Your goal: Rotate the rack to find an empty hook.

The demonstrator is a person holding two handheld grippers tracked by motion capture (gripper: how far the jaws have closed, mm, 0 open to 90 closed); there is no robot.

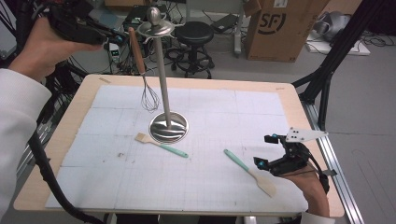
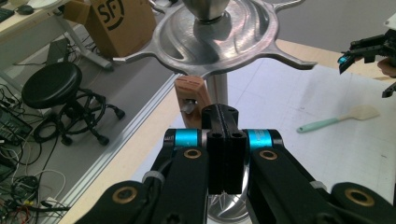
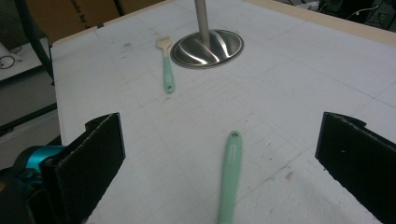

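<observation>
A metal utensil stand (image 1: pixel 164 79) rises from its round base (image 1: pixel 168 126) at the middle of the table (image 1: pixel 56 154), which is covered with a white gridded mat (image 1: pixel 116 177). The work looks about a third done, judging by how things lie: a whisk (image 1: pixel 145 79) with a wooden handle already hangs from one arm of the stand's top plate (image 2: pixel 219 42) on its left side, wires down and clear of the mat, while two utensils lie flat on the mat, not yet hung. The left gripper (image 2: pixel 223 123) is held high at the far left, just beside the whisk's handle top (image 2: pixel 190 95); its jaws are pressed together with nothing between them, so the whisk hangs on its own. The right gripper (image 1: pixel 273 151) sits low at the near right edge of the table, its jaws spread wide and empty. Straight ahead of it in the right gripper view lies the green-handled spatula (image 3: pixel 229 175), handle toward the stand, between the two pads but untouched. A green-handled brush (image 1: pixel 161 145) lies just near of the base, slightly left. What is left, by my reading, is to pick up the spatula, hang it on a free arm, then do the same with the brush.
</observation>
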